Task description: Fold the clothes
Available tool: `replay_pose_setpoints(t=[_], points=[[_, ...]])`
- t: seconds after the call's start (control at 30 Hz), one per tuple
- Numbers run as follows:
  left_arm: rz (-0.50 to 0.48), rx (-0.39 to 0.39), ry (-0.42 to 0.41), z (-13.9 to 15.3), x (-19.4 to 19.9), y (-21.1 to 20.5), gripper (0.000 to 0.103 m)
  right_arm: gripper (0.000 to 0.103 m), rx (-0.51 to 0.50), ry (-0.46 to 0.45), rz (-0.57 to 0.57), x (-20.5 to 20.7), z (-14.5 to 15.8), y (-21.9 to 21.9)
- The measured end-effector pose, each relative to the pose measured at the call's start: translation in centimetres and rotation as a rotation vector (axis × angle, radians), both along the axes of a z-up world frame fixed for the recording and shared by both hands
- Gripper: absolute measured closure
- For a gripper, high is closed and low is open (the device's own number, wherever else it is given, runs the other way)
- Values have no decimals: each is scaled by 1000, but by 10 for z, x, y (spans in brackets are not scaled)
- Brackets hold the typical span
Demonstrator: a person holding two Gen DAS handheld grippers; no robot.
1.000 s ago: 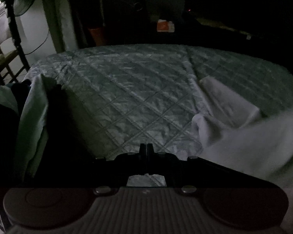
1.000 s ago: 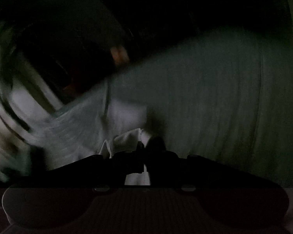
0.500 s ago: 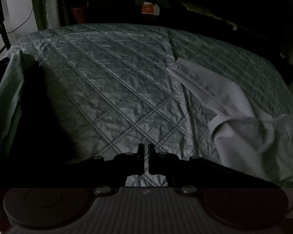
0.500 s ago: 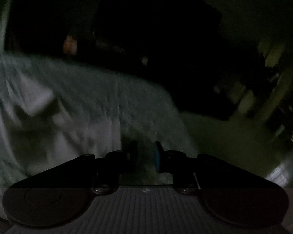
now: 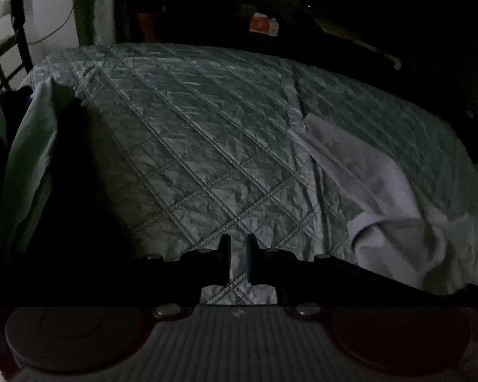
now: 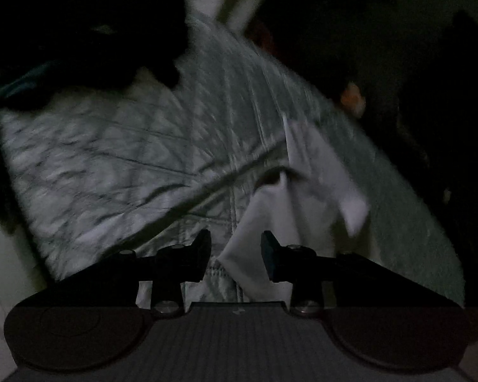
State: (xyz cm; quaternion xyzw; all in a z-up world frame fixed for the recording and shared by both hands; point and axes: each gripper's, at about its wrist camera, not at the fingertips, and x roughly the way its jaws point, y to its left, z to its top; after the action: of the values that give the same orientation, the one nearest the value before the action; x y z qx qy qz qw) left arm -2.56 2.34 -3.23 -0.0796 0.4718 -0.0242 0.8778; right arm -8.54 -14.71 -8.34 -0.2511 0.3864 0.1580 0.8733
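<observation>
The scene is dim. A white garment (image 5: 382, 203) lies crumpled on the right side of a grey quilted bed (image 5: 191, 146). My left gripper (image 5: 238, 248) hovers over the quilt near the bed's front edge, jaws slightly apart and empty, with the garment to its right. In the blurred right wrist view the white garment (image 6: 306, 184) lies on the quilt (image 6: 118, 159) just ahead. My right gripper (image 6: 235, 242) is open and empty above the garment's near edge.
A pile of pale and dark clothes (image 5: 25, 159) sits at the bed's left edge. A dark clothes heap (image 6: 79, 31) shows at upper left in the right wrist view. Dark furniture and an orange-white box (image 5: 264, 24) stand behind the bed.
My right gripper let go of the white garment, opened wide and swung back to face the bed. My left gripper opened slightly; the garment now lies spread on the quilt.
</observation>
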Motion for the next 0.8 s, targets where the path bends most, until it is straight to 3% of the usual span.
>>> replay_pose_setpoints(t=[0.2, 0.27, 0.3, 0.37, 0.5, 0.53, 0.6, 0.67, 0.73, 0.77, 0.8], points=[[-3, -5, -22, 4, -1, 2, 95, 62, 52, 81, -118, 30, -23, -4], [3, -5, -29, 5, -1, 4, 95, 75, 100, 105, -156, 37, -23, -9], [9, -9, -31, 6, -1, 6, 95, 99, 124, 117, -179, 40, -22, -13], [27, -21, -37, 9, -1, 10, 95, 100, 184, 107, -188, 41, -12, -18], [66, -43, -48, 14, 1, 19, 94, 100, 622, -11, -215, 23, 47, -57], [75, -46, -50, 15, 1, 20, 94, 100, 745, -1, -235, 20, 57, -72], [87, -48, -59, 18, 1, 23, 94, 97, 879, 67, -204, 11, 59, -90], [93, -44, -68, 21, 0, 24, 93, 89, 596, 54, -182, -3, 51, -79], [97, -37, -75, 23, 0, 24, 92, 88, 294, 85, -198, -13, 32, -67], [96, -33, -80, 24, 0, 23, 91, 88, 257, 78, -200, -20, 27, -66], [96, -29, -85, 26, 0, 23, 91, 88, 281, 54, -194, -27, 29, -64]])
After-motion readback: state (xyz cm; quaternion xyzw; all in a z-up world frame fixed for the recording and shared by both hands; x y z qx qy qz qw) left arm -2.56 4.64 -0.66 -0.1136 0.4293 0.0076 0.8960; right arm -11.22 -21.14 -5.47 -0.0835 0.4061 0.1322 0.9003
